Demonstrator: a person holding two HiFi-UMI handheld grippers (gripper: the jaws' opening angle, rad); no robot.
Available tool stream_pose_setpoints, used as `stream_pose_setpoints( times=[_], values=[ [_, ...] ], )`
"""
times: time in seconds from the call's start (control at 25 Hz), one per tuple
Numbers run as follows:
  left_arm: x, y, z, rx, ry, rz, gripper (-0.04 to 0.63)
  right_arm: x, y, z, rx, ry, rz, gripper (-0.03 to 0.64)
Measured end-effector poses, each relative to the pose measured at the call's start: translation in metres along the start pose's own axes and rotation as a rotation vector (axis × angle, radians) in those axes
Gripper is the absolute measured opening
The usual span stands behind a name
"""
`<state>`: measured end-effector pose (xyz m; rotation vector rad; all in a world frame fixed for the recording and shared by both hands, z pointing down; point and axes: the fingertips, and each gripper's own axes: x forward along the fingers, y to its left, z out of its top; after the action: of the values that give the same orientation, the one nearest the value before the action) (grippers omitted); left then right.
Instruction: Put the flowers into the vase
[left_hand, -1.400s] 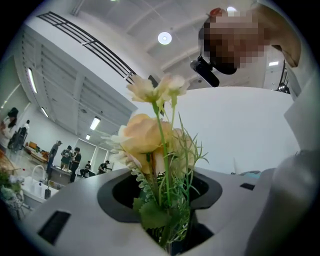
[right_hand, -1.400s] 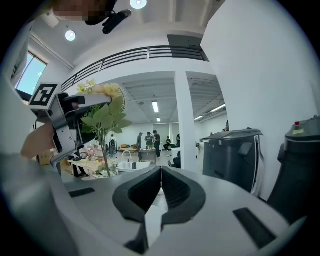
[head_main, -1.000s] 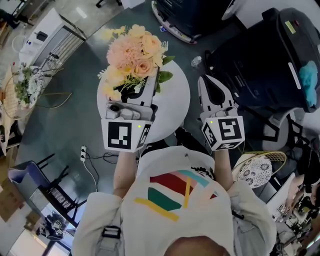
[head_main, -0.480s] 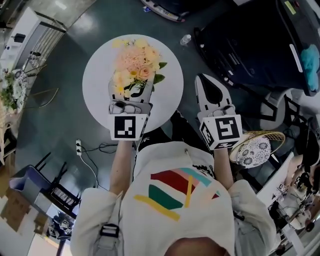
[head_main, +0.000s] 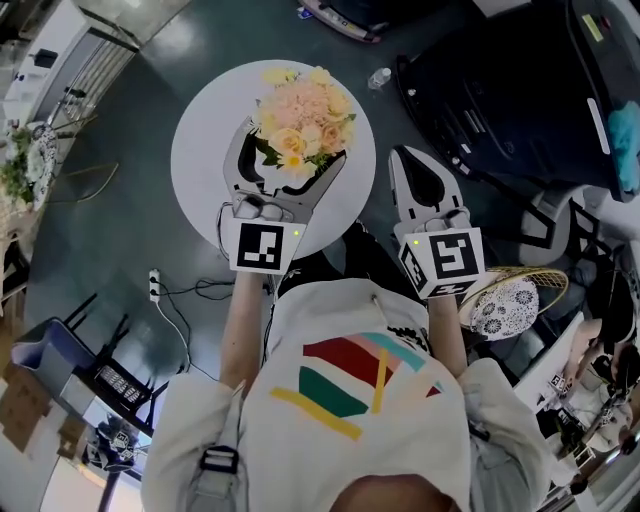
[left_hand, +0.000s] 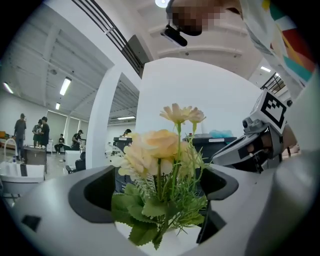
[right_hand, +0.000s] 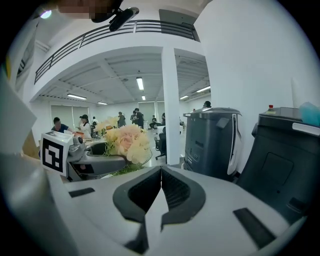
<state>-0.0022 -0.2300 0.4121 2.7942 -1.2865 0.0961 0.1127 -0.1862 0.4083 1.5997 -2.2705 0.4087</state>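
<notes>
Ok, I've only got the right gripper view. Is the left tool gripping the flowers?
Observer: No. The left gripper view shows the left tool with jaws that have just been opening. The flowers stand between them, unpinched.
Operator: What are they standing on?
Observer: The head view shows a round white table.
Operator: Is my right tool over it?
Observer: No, the right tool hangs beside its edge, above dark floor.

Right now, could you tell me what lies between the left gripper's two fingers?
The flowers: the left gripper's own view shows their stems and leaves between its fingers, which have just been opening and press on nothing.
</notes>
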Motion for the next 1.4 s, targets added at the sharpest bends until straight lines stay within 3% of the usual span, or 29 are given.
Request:
stream_pose_setpoints(
  times=[0.52, 0.6, 0.72, 0.96, 1.12, 1.28, 1.4],
  values=[
    [-0.026, 0.0, 0.003, 0.033, 0.051, 0.015, 0.519, 0.001, 0.011, 0.031, -0.038, -0.076, 0.055, 0.011],
    [-0.03, 0.001, 0.002, 0.049, 0.094, 0.017, 0.579, 0.002, 0.014, 0.038, -0.047, -0.089, 0.067, 0.011],
    [-0.034, 0.001, 0.004, 0.095, 0.131, 0.016, 0.586, 0.005, 0.017, 0.047, -0.054, -0.112, 0.078, 0.012],
    [-0.036, 0.002, 0.014, 0.133, 0.136, 0.025, 0.586, 0.005, 0.023, 0.063, -0.045, -0.153, 0.089, 0.011],
    [-0.032, 0.007, 0.024, 0.101, 0.108, 0.032, 0.586, 0.002, 0.023, 0.068, -0.034, -0.168, 0.086, 0.011],
    [-0.026, 0.003, 0.008, 0.186, 0.164, 0.015, 0.586, 0.001, 0.019, 0.065, -0.027, -0.162, 0.072, 0.012],
    [-0.024, -0.002, -0.005, 0.177, 0.188, -0.006, 0.586, 0.001, 0.018, 0.062, -0.022, -0.152, 0.067, 0.012]
  ],
)
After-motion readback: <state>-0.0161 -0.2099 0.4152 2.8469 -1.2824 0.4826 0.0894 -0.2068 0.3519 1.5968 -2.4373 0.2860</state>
